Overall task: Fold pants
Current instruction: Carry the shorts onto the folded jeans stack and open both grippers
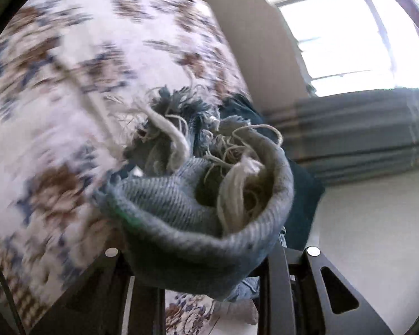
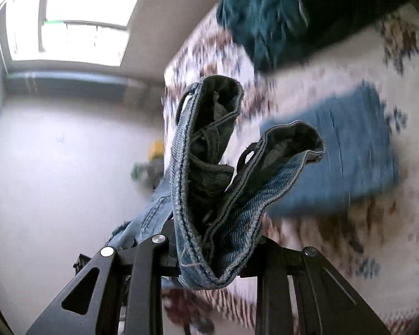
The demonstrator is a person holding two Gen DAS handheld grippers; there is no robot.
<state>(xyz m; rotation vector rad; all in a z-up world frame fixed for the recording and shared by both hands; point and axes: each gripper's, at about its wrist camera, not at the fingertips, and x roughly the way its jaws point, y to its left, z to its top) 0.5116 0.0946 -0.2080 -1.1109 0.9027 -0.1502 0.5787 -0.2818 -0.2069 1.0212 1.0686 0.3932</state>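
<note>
I hold a pair of blue denim pants between both grippers, lifted off the surface. My left gripper [image 1: 209,279] is shut on the frayed leg hem [image 1: 198,195], whose loose pale threads curl over the jaws. My right gripper [image 2: 209,265] is shut on the pants' waistband [image 2: 209,167], which stands up in two loops with belt loops showing. Both views are motion-blurred.
A bed or table covered with a white cloth with brown and blue flowers [image 1: 69,83] lies below. On it in the right wrist view lie a folded blue garment [image 2: 343,150] and a dark teal pile [image 2: 279,14]. A window [image 1: 349,33] and pale floor are beyond.
</note>
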